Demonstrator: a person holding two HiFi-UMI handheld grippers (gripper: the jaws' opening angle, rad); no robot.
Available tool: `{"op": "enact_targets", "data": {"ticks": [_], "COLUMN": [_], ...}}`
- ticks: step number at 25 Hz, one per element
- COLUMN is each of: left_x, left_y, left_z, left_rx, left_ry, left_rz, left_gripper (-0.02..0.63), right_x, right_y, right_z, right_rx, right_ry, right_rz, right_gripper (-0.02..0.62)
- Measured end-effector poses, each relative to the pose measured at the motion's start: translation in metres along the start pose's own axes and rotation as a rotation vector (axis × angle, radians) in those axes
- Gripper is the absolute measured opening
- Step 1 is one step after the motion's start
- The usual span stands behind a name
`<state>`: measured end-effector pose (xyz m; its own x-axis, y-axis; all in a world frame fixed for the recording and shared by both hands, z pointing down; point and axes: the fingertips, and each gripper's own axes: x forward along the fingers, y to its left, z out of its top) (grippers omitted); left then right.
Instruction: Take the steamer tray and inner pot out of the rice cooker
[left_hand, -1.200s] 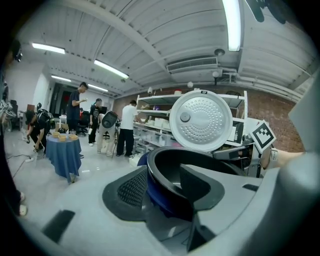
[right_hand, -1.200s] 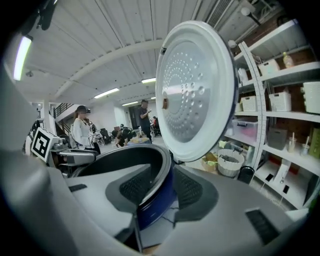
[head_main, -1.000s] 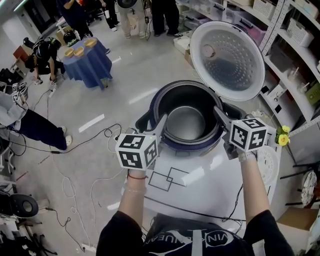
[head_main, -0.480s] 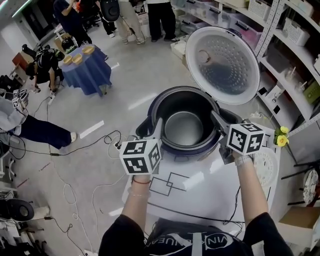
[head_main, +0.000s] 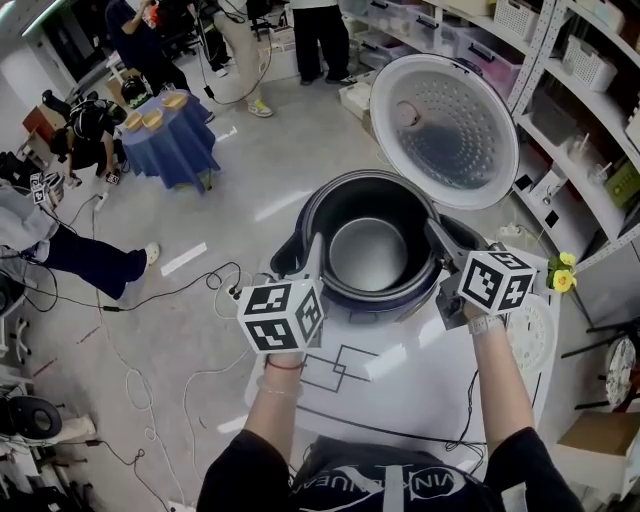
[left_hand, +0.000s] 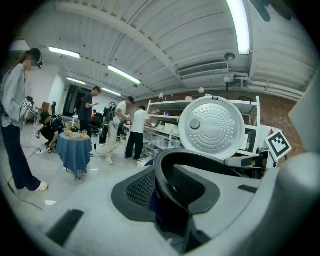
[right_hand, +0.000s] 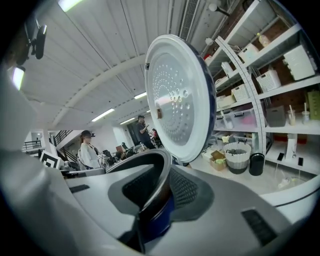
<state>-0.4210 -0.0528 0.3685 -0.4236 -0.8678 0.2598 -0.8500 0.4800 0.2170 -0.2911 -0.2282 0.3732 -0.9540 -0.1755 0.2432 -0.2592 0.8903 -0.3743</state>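
Note:
The dark blue rice cooker stands open on the white table, its round lid tipped up behind. Its dark inner pot sits inside with a grey bottom showing. My left gripper straddles the pot's left rim and my right gripper straddles the right rim. In the left gripper view the rim runs between the pads; in the right gripper view the rim does the same. Both pairs of jaws have just been closing on the rim, and both pad faces still show apart from it.
The table top carries a black line drawing. Storage shelves line the right side, with yellow flowers near the table corner. A blue-draped round table, several people and loose cables occupy the floor to the left.
Both grippers' jaws have narrowed around the pot's rim. The hands stay at the left and right sides of the cooker, shifted only slightly.

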Motion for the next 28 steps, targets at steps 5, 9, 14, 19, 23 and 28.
{"op": "enact_targets", "data": {"ticks": [5, 9, 14, 19, 23, 28], "left_x": [-0.006, -0.014, -0.024, -0.036, -0.042, -0.053], "left_y": [0.001, 0.0, -0.005, -0.009, -0.014, -0.019], "left_z": [0.011, 0.022, 0.043, 0.063, 0.077, 0.09], "left_rx": [-0.018, -0.033, -0.036, -0.034, -0.032, -0.029], "left_ry": [-0.036, -0.082, -0.139, -0.195, -0.229, -0.271], "left_rz": [-0.009, -0.018, -0.031, -0.053, -0.076, -0.106], "left_gripper": [0.106, 0.106, 0.106, 0.106, 0.106, 0.106], "right_x": [-0.003, -0.009, -0.019, -0.031, -0.041, -0.057], "right_y": [0.008, 0.018, 0.03, 0.043, 0.05, 0.062], "right_z": [0.011, 0.02, 0.041, 0.054, 0.066, 0.077], "right_rx": [-0.005, -0.021, -0.042, -0.055, -0.061, -0.073], "right_ry": [-0.029, -0.066, -0.117, -0.166, -0.2, -0.249], "right_rz": [0.008, 0.014, 0.016, 0.014, 0.004, -0.003], "right_gripper": [0.097, 0.095, 0.092, 0.092, 0.092, 0.092]}}
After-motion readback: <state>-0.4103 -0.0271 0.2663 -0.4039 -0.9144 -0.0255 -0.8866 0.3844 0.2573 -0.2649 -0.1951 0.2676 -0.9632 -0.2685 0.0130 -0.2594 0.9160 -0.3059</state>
